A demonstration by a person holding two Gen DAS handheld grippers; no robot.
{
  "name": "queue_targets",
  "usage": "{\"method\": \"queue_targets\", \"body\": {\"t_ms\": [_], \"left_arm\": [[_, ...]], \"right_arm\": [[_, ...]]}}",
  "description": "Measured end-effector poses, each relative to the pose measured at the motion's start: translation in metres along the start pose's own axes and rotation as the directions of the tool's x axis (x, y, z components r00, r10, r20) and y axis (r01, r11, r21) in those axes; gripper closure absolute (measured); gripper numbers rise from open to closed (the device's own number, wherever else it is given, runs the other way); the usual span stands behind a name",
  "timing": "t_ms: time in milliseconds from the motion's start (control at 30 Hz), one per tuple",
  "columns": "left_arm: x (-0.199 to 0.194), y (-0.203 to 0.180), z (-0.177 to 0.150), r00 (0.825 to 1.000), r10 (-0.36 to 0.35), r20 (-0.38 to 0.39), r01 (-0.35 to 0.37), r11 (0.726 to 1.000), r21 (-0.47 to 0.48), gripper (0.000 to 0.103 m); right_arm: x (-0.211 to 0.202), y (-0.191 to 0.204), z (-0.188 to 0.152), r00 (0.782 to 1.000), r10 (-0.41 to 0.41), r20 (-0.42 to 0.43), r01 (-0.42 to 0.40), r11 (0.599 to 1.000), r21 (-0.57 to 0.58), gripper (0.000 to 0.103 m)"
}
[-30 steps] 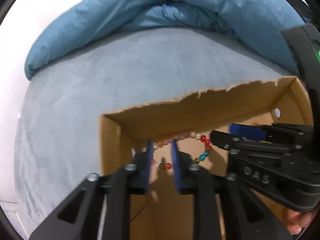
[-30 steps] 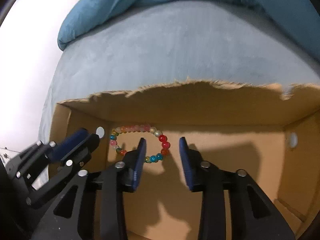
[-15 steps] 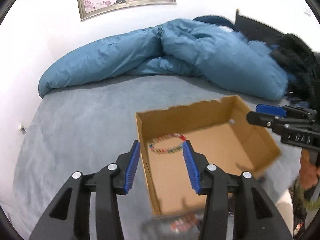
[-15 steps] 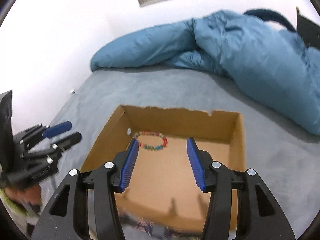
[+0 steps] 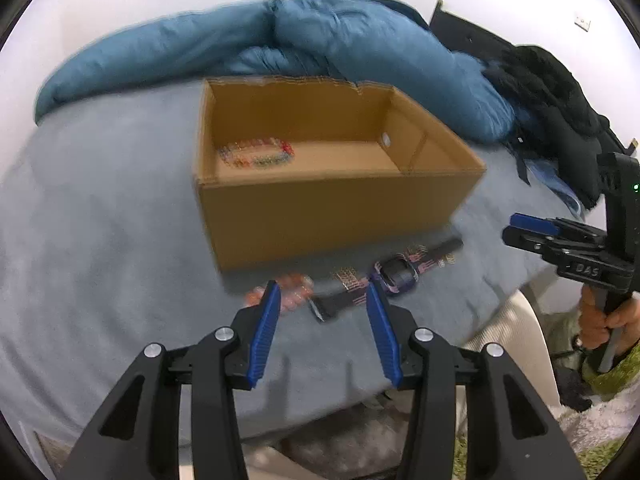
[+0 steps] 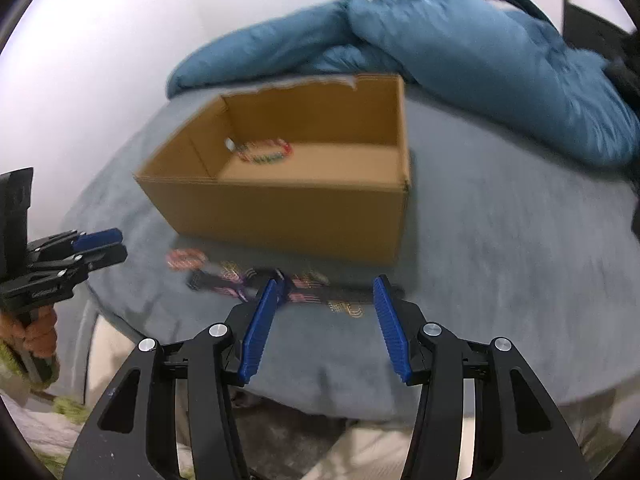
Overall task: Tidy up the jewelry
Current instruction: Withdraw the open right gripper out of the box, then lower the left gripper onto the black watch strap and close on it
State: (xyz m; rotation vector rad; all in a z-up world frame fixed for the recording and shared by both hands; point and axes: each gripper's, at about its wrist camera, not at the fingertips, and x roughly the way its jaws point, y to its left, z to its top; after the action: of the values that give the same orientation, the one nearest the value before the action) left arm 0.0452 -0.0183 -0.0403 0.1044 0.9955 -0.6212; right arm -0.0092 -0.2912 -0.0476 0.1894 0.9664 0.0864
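Note:
An open cardboard box (image 5: 320, 216) (image 6: 280, 216) stands on the grey bed, and a multicoloured bead bracelet (image 5: 256, 154) (image 6: 266, 152) lies in its far left corner. In front of the box lie a red bead bracelet (image 5: 296, 286) (image 6: 186, 259) and a watch with a patterned strap (image 5: 396, 272) (image 6: 312, 294). My left gripper (image 5: 322, 292) (image 6: 80, 248) hovers open above the red bracelet and the strap's left end, holding nothing. My right gripper (image 6: 326, 284) (image 5: 520, 228) is open above the watch strap, also holding nothing. Both views are blurred by motion.
A blue duvet (image 5: 360, 48) (image 6: 480, 48) is heaped behind the box, with black clothing (image 5: 552, 92) to its right. The bed's front edge runs just below the jewellery. A person's hand (image 5: 600, 320) grips the right gripper's handle off the bed's right corner.
Both grippers have pulled back out of the box toward the bed's front edge and widened their jaws. The multicoloured bracelet stays in the box. The watch and red bracelet have come into view.

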Motion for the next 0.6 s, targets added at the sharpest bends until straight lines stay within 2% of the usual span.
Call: {"method": "queue_targets", "body": {"t_ms": [100, 200, 600], "left_arm": [[0.027, -0.008, -0.013, 0.999, -0.014, -0.046, 0.014, 1.000, 0.007, 0.060], [0.049, -0.007, -0.019, 0.996, -0.022, -0.083, 0.021, 1.000, -0.008, 0.060], [0.083, 0.011, -0.022, 0.986, -0.073, -0.149, 0.061, 0.995, -0.084, 0.060]], "right_arm": [[0.015, -0.004, -0.013, 1.000, -0.028, -0.013, 0.029, 0.999, 0.023, 0.055], [0.030, -0.011, -0.022, 0.999, -0.019, -0.031, 0.021, 0.998, 0.061, 0.055], [0.070, -0.042, -0.013, 0.998, -0.046, -0.049, 0.054, 0.985, 0.167, 0.057]]}}
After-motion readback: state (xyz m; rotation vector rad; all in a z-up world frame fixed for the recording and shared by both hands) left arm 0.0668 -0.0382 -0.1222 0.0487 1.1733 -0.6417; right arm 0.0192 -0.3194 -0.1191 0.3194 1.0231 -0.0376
